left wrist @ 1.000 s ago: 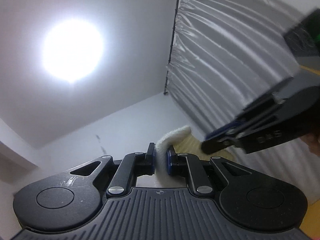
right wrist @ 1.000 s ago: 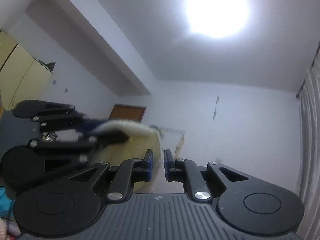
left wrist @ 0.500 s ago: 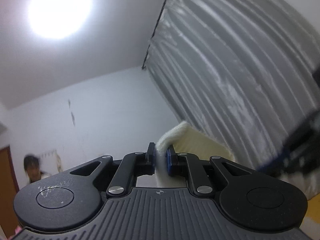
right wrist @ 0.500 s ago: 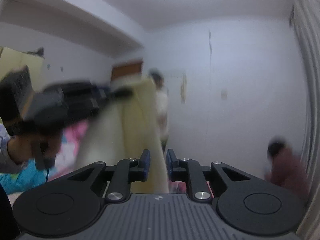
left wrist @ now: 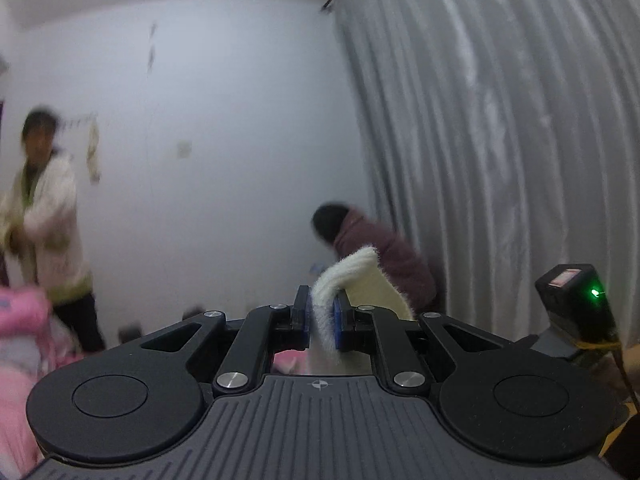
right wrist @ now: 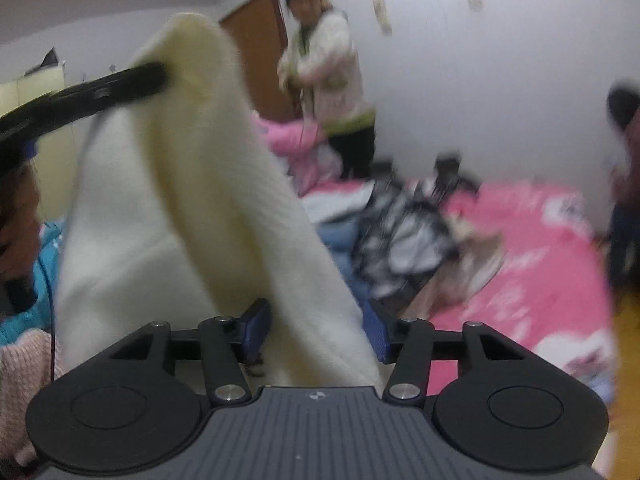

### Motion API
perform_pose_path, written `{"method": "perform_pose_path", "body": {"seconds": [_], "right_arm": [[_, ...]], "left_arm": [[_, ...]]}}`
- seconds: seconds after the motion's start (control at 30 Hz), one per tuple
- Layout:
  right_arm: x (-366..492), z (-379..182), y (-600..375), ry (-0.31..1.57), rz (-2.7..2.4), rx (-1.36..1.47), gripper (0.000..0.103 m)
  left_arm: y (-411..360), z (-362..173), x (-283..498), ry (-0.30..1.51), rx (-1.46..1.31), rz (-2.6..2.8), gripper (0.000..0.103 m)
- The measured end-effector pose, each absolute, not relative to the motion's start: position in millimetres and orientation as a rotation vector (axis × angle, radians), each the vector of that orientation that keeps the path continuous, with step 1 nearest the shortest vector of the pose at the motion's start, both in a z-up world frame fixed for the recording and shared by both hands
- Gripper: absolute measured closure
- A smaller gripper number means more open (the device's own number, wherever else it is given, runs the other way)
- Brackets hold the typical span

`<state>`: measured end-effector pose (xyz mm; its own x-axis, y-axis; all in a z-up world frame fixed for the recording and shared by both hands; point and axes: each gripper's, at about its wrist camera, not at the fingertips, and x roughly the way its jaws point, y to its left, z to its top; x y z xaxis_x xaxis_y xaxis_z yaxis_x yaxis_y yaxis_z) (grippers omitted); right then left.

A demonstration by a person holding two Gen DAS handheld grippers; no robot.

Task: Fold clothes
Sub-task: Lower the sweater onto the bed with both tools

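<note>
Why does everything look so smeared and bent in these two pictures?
Left wrist view: the curtain bows from the fisheye lens, the people are smeared by motion, the left gripper is sharp. Right wrist view: the pink bed and cream sweater blur, the right gripper stays crisp.

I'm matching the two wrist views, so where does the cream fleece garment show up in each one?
Left wrist: cream fleece garment low centre, pinched in the left gripper.
Right wrist: it fills left and centre, draping between the right gripper's opening jaws.
Shared landmark: the standing person in the white jacket.

One cream garment (right wrist: 172, 216), two people (right wrist: 328, 76)
</note>
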<state>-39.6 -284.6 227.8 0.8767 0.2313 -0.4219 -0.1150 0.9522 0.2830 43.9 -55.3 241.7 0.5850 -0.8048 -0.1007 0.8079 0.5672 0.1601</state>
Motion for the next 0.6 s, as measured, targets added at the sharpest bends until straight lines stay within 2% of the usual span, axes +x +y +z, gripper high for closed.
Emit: {"method": "perform_pose_path", "body": {"seconds": [0.03, 0.13, 0.27, 0.43, 0.6], "right_arm": [[-24.1, 218.0, -285.8, 0.496, 0.190, 0.277, 0.063], [6.7, 196.4, -288.3, 0.574, 0.188, 0.278, 0.071], [26.8, 135.4, -267.4, 0.648, 0.198, 0.287, 0.072], [51.9, 108.2, -247.0, 0.677, 0.219, 0.139, 0.072], [79.2, 79.8, -237.3, 0.765, 0.225, 0.094, 0.072]], "left_arm": [[-54.3, 236.4, 54.4, 0.055, 0.195, -0.929, 0.093], [-42.9, 210.9, 88.7, 0.181, 0.186, -0.861, 0.093], [-30.1, 176.4, 128.9, 0.309, 0.201, -0.758, 0.093], [-4.2, 142.7, 164.3, 0.482, 0.163, -0.651, 0.092], [2.0, 80.3, 176.7, 0.571, 0.346, -0.581, 0.084]]}}
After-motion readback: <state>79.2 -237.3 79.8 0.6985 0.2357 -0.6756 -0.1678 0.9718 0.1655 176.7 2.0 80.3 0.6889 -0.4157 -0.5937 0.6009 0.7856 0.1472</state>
